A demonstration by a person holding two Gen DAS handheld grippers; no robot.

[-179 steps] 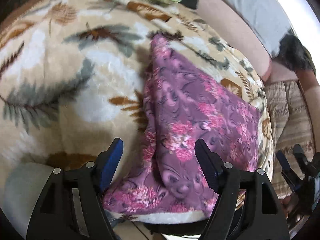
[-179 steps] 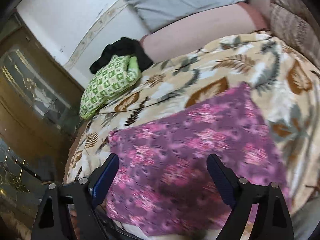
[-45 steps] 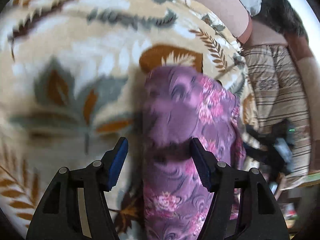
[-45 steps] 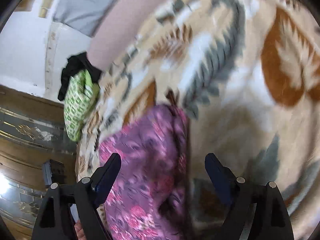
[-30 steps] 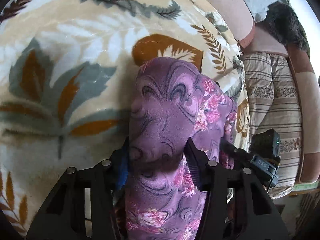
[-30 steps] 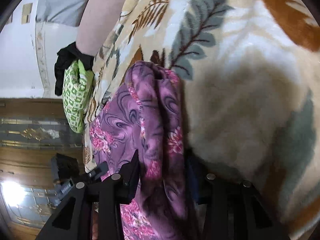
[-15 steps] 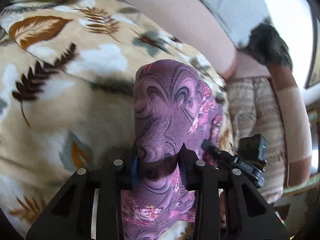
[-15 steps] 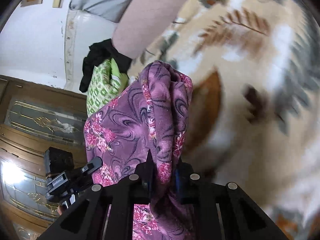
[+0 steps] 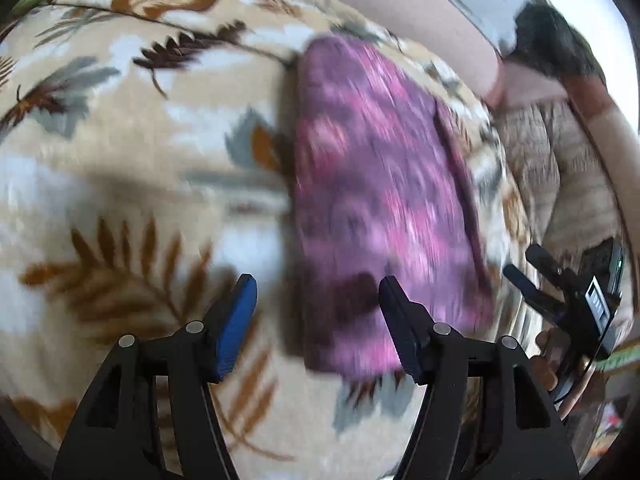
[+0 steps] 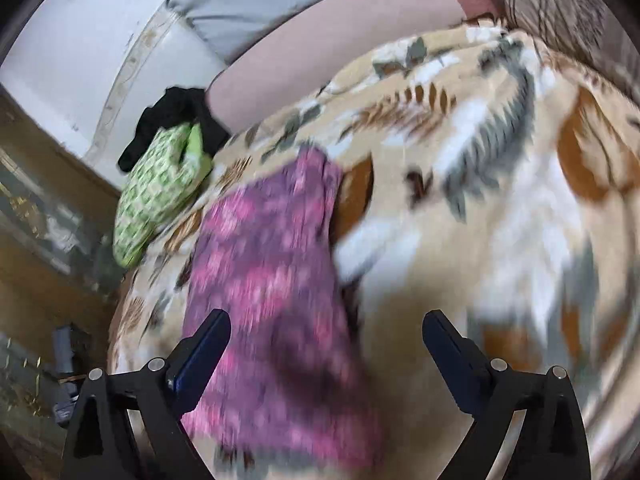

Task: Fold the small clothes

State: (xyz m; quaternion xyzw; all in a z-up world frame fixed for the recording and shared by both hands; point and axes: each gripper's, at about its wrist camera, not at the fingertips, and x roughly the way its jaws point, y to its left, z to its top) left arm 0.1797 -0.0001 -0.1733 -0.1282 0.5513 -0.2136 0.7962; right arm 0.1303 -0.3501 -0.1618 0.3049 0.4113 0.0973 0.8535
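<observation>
A purple garment with pink flowers (image 9: 372, 184) lies folded into a narrow strip on the beige leaf-print blanket (image 9: 120, 168). My left gripper (image 9: 314, 300) is open and empty just in front of the strip's near end. In the right wrist view the same garment (image 10: 272, 292) lies flat, blurred by motion. My right gripper (image 10: 326, 338) is open and empty above its near end. The right gripper also shows at the right edge of the left wrist view (image 9: 560, 292).
A green patterned cloth (image 10: 160, 188) and a black garment (image 10: 176, 116) lie at the blanket's far corner. A pink bolster (image 10: 328, 52) runs along the back. A striped cushion (image 9: 560, 168) lies beside the blanket. A wooden door (image 10: 36, 240) stands at left.
Both grippers have let go of the purple garment and opened. The garment, held lifted half a second ago, now lies folded on the blanket. Both grippers have pulled back.
</observation>
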